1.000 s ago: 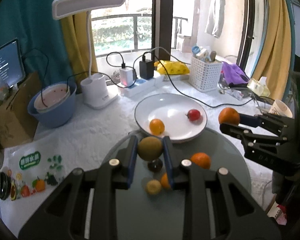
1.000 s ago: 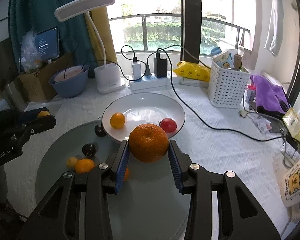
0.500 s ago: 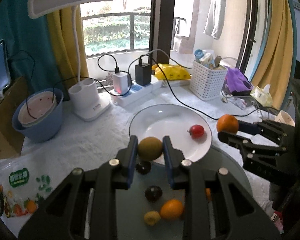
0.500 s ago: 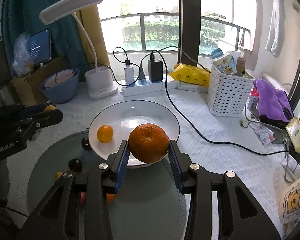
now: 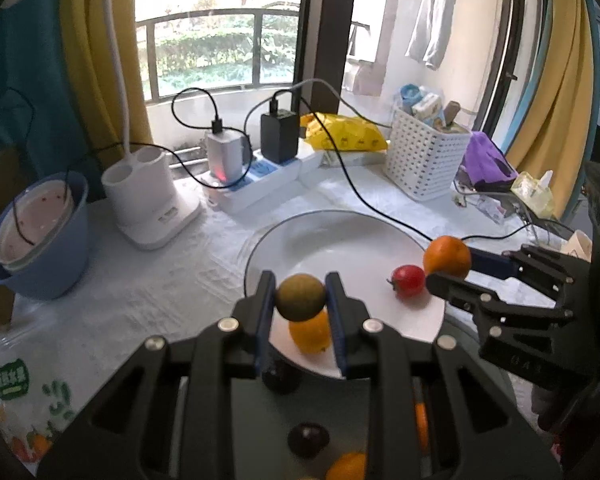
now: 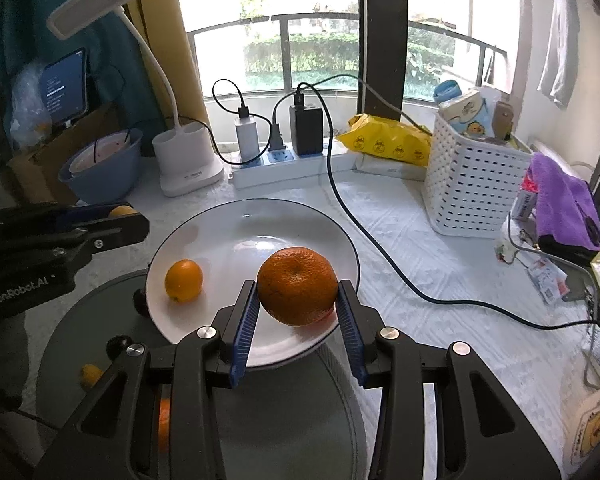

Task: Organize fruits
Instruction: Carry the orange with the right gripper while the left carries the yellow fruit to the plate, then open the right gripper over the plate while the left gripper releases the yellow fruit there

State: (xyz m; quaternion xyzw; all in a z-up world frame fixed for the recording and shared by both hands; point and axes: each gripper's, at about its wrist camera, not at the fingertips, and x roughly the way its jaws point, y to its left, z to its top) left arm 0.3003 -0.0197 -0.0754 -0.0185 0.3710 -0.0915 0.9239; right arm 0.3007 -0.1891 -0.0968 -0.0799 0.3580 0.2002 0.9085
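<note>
My left gripper [image 5: 301, 298] is shut on a brownish-green round fruit [image 5: 300, 297] and holds it above the near rim of the white plate [image 5: 332, 240]. My right gripper [image 6: 297, 298] is shut on a large orange [image 6: 297, 286] above the plate's [image 6: 236, 240] near right rim. On the plate lie a small orange [image 6: 183, 280], also in the left wrist view [image 5: 310, 332], and a red tomato [image 5: 408, 280]. Dark round fruits [image 5: 308, 439] and small oranges [image 5: 346, 466] lie on the grey glass disc [image 6: 284, 412] in front of the plate.
Behind the plate are a black cable [image 6: 364, 232], a power strip [image 6: 292, 162], a white lamp base [image 6: 188, 160], a blue bowl [image 6: 104, 168], a white basket [image 6: 476, 184] and a purple cloth [image 6: 564, 200]. A printed fruit bag [image 5: 24, 396] lies at the left.
Both grippers have moved forward with their fruits, from over the glass disc to over the plate's near part. The plate looks nearer and larger in both views.
</note>
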